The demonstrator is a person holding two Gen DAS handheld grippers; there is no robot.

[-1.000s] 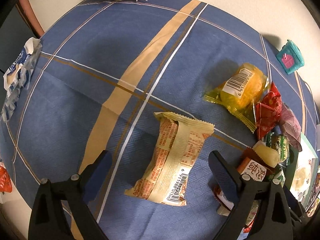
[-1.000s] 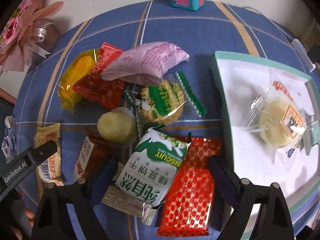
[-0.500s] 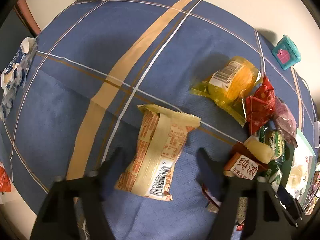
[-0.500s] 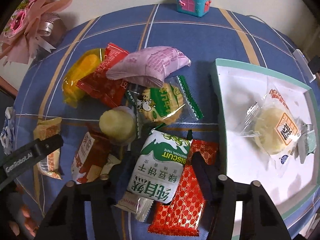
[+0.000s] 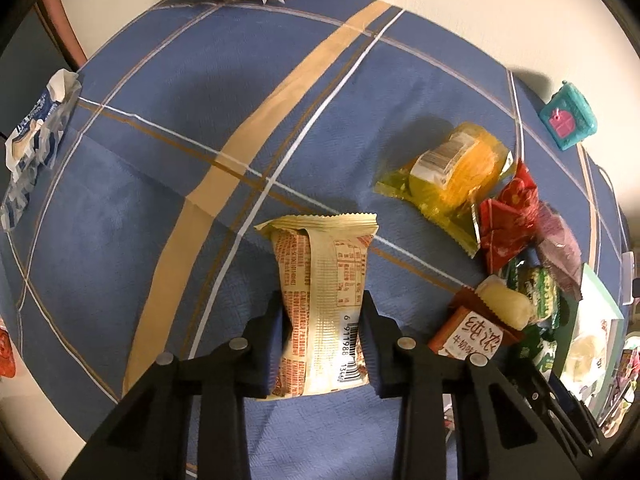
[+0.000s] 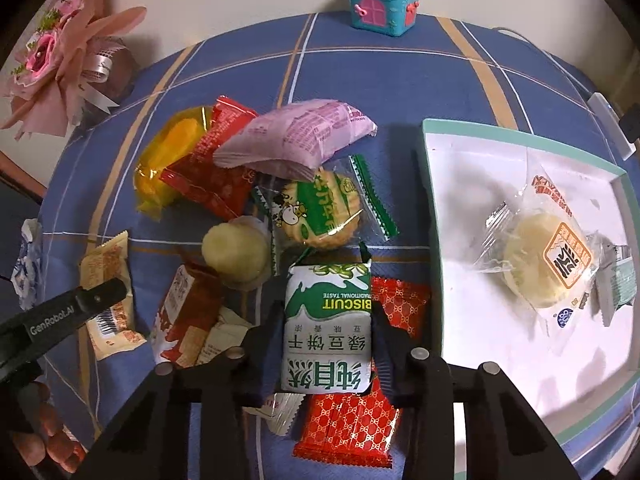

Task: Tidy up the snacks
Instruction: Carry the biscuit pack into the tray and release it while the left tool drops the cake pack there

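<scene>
Left gripper (image 5: 323,322) points down at the table (image 5: 168,128), jaws clamped tight on the sides of the tan snack packet (image 5: 322,280), barcode end nearest the camera. Off to the right, a heap: orange-yellow wrapped cake (image 5: 452,172), red packet (image 5: 506,216), purple packet (image 5: 558,248). A teal toy house (image 5: 568,116) sits at the far edge.

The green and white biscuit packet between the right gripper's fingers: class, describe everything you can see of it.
The green and white biscuit packet is a glossy sealed pouch with crimped ends, printed BISCUIT and Chinese characters, upside down to the camera. It lies on a red patterned packet. The right gripper is closing on its sides, fingers touching.
</scene>
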